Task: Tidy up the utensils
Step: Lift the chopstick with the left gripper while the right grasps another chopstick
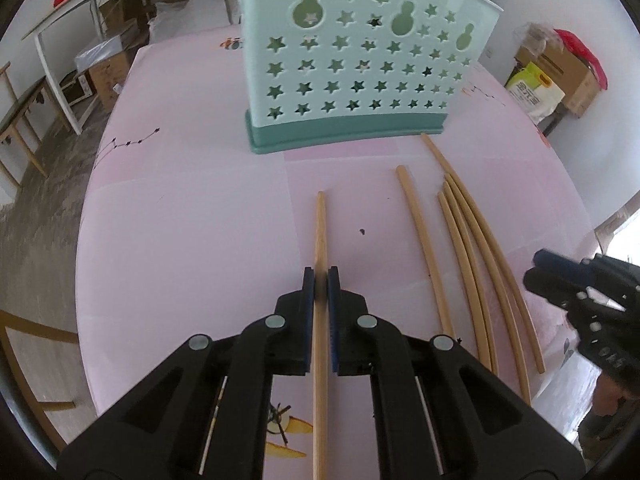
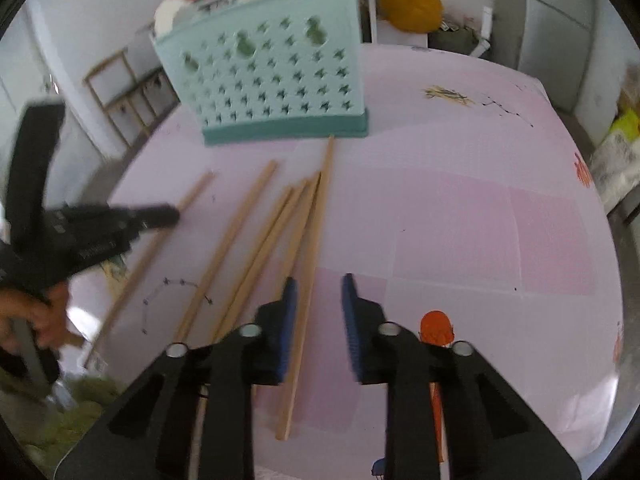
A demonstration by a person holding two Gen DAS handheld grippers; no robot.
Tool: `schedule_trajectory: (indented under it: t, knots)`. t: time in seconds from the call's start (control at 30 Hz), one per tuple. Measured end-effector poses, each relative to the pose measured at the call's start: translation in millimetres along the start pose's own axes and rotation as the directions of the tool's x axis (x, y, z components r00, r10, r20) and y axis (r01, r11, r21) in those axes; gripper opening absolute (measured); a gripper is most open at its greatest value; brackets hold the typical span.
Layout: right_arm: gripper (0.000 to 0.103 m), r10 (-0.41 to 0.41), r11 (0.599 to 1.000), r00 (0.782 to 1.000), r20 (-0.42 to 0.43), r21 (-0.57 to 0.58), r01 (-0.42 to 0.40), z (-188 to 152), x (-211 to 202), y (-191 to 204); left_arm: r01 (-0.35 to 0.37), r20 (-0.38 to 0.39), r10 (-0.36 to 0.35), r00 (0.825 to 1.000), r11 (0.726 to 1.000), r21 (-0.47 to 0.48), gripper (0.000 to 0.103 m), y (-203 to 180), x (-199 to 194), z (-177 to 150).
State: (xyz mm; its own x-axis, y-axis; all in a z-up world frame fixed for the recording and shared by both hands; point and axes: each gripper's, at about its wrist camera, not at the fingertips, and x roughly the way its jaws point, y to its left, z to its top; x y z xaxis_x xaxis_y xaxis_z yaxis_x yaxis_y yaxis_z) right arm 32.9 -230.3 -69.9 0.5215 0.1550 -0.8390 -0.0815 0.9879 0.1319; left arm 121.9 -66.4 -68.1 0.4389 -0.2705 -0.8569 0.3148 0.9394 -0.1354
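Several wooden chopsticks lie on the pink tablecloth [image 1: 180, 240] in front of a mint-green utensil holder [image 1: 352, 60] with star-shaped holes. My left gripper [image 1: 321, 280] is shut on the leftmost chopstick [image 1: 320, 232], which runs straight between its blue pads. The other chopsticks [image 1: 472, 248] lie to its right. In the right wrist view the holder [image 2: 276, 80] stands at the back. My right gripper [image 2: 319, 292] is open above the rightmost chopstick [image 2: 308, 276], holding nothing. The left gripper [image 2: 132, 218] shows there at the left on its chopstick [image 2: 160, 240].
The table edge curves round at left and right. Cardboard boxes [image 1: 560, 68], a yellow-green bag [image 1: 532, 88] and wooden furniture [image 1: 24, 132] stand on the floor beyond. A yellow sack [image 2: 412, 4] sits behind the table. A small dark speck [image 1: 362, 232] lies on the cloth.
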Motion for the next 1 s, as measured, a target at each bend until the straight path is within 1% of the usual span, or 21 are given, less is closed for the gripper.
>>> schedule_trajectory:
  t: [0.07,0.13,0.23,0.4,0.47,0.5,0.57,0.6,0.67,0.8,0.87,0.93,0.97,1.0]
  knots:
    - [0.009,-0.016,0.999,1.0,-0.016,-0.028,0.016,-3.3,4.0,4.1,0.004,0.0,-0.004,1.0,1.0,-0.013,0.005,1.8,0.0,0.2]
    - [0.005,-0.006,0.999,1.0,-0.017,-0.033,0.005,-4.0,4.0,4.8,0.006,0.002,-0.006,1.0,1.0,-0.016,0.005,4.1,-0.6,-1.6]
    - [0.003,-0.011,0.999,1.0,-0.025,-0.031,0.01,-5.7,2.4,3.5,0.011,0.005,-0.011,1.0,1.0,-0.026,0.005,7.1,-1.9,-4.7]
    - [0.003,-0.027,0.999,0.998,-0.06,0.016,0.028,-13.2,0.7,-9.3,0.017,0.008,-0.016,1.0,0.999,-0.031,0.005,9.3,-2.3,-6.1]
    - [0.003,0.006,0.998,0.999,-0.046,0.055,-0.004,-13.5,-6.1,-16.2,0.016,0.009,-0.016,1.0,0.999,-0.031,0.005,8.5,-1.9,-5.4]
    - [0.003,0.035,0.997,0.999,-0.033,0.073,-0.032,-11.8,-9.1,-18.2,0.015,0.009,-0.015,1.0,0.999,-0.03,0.005,8.4,-1.8,-5.3]
    - [0.007,0.081,0.993,0.997,-0.019,0.082,-0.079,-7.7,-12.1,-18.2,0.016,0.009,-0.016,1.0,0.999,-0.032,0.005,8.6,-1.8,-5.3]
    - [0.013,0.083,0.994,0.996,-0.022,0.072,-0.082,-6.0,-11.2,-15.9,0.016,0.009,-0.015,1.0,0.999,-0.032,0.005,8.6,-1.8,-5.2]
    - [0.02,0.071,0.997,0.997,-0.028,0.042,-0.07,-3.1,-7.4,-9.3,0.016,0.008,-0.016,1.0,0.999,-0.033,0.005,8.8,-1.9,-4.9]
    - [0.021,0.064,0.998,0.996,-0.057,0.01,-0.063,-1.5,3.5,-1.8,0.016,0.011,-0.015,1.0,0.999,-0.034,0.005,8.7,-2.2,-4.8]
    - [0.021,0.045,0.999,0.997,-0.065,0.003,-0.045,-1.5,8.9,-0.4,0.018,0.011,-0.018,1.0,0.999,-0.036,0.005,9.2,-2.4,-4.6]
    - [0.017,0.045,0.999,0.997,-0.057,0.004,-0.045,-1.9,10.6,-0.4,0.02,0.01,-0.02,1.0,0.999,-0.035,0.005,9.3,-2.4,-4.3]
    - [0.008,0.042,0.999,0.997,-0.058,0.009,-0.041,-2.5,10.8,-1.7,0.02,0.01,-0.02,1.0,0.999,-0.036,0.005,8.9,-2.1,-4.2]
    - [0.007,0.04,0.999,0.998,-0.058,0.018,-0.039,-3.5,10.0,-3.4,0.021,0.01,-0.02,1.0,0.999,-0.038,0.005,8.9,-2.1,-4.1]
